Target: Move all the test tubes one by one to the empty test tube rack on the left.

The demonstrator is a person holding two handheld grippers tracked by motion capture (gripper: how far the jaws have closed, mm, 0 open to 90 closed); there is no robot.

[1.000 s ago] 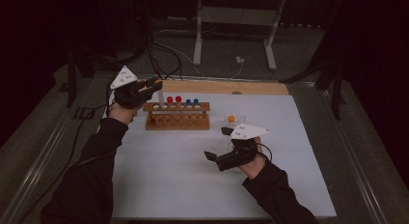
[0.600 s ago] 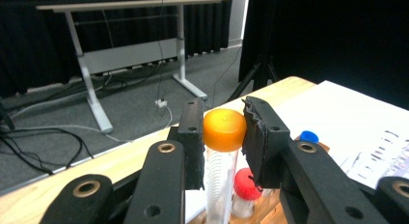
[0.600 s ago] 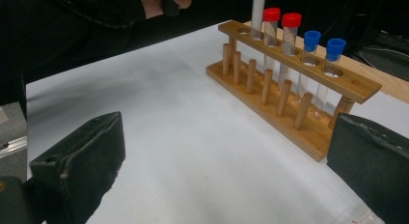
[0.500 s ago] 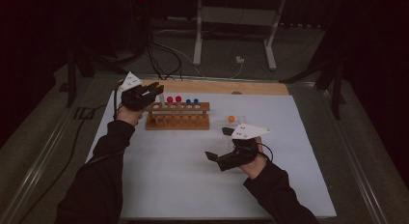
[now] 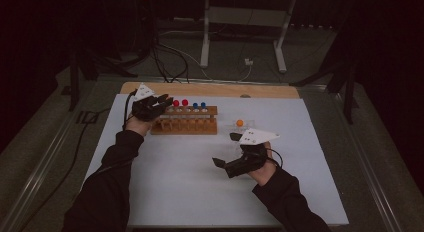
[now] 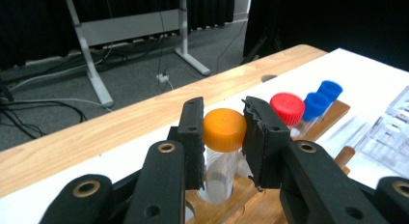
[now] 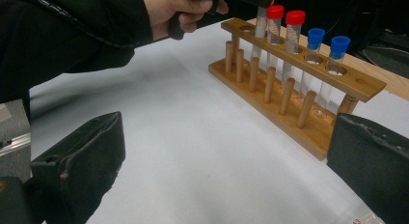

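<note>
A wooden tube rack stands at the back of the white table; it holds two red-capped tubes and two blue-capped tubes. My left gripper is at the rack's left end. In the left gripper view it is shut on the cap of an orange-capped tube, whose lower end sits in a rack hole. My right gripper hovers low over the table in front of the rack's right end, open and holding nothing. The right gripper view shows the rack ahead.
Another orange cap lies on a clear plastic bag right of the rack. A wooden strip runs along the table's far edge. Behind it are cables and a metal stand on the floor.
My left gripper has moved right and nearer, from beyond the rack's left end to over it, with the orange-capped tube. The right gripper has stayed put.
</note>
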